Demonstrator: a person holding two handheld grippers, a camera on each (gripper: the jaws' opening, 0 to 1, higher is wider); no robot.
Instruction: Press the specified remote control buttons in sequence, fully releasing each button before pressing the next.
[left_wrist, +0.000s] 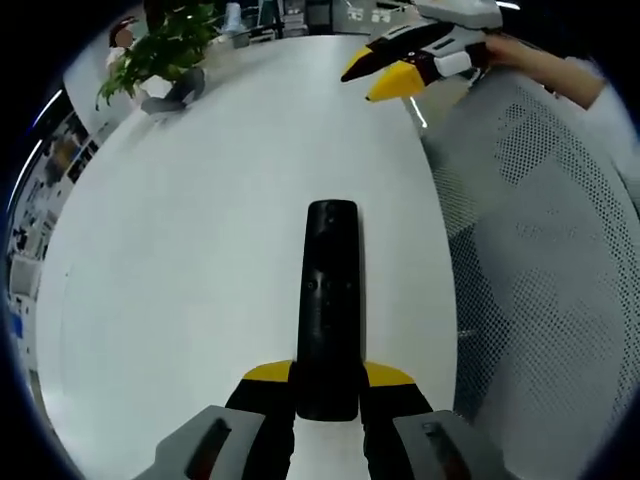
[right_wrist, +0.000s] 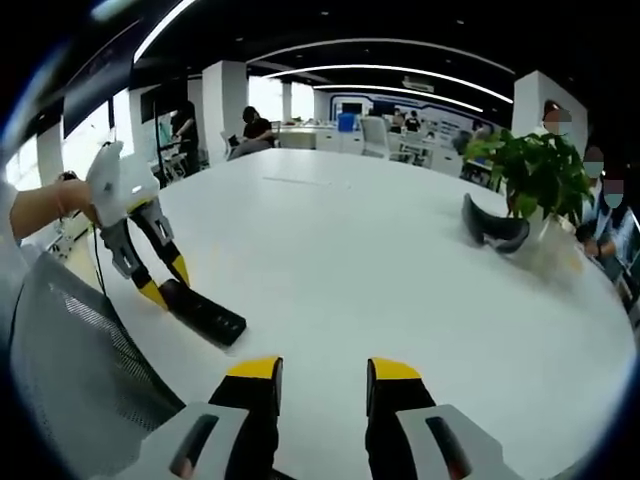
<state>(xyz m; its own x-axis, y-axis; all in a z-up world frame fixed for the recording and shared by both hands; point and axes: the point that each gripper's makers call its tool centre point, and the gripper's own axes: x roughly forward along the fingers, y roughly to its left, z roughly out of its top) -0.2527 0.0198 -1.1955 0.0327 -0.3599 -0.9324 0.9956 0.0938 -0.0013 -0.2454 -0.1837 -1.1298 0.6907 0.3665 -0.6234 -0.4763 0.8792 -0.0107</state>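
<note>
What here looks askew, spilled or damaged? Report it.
Nothing stands out. The black slim remote control lies flat on the white round table, its near end between the left gripper's jaws. The right gripper is open above the table.

Table (right_wrist: 350, 250) mid open; plant (right_wrist: 535, 170), headset (right_wrist: 492, 228) far edge; chair (left_wrist: 540, 250) beside.

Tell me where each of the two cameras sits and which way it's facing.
Left gripper view: rides the left gripper, looking along the remote control it clamps on the white table; right gripper at top.
Right gripper view: rides the open right gripper, facing across the table toward a potted plant; left gripper at left.
Shared: remote, table, plant.
</note>
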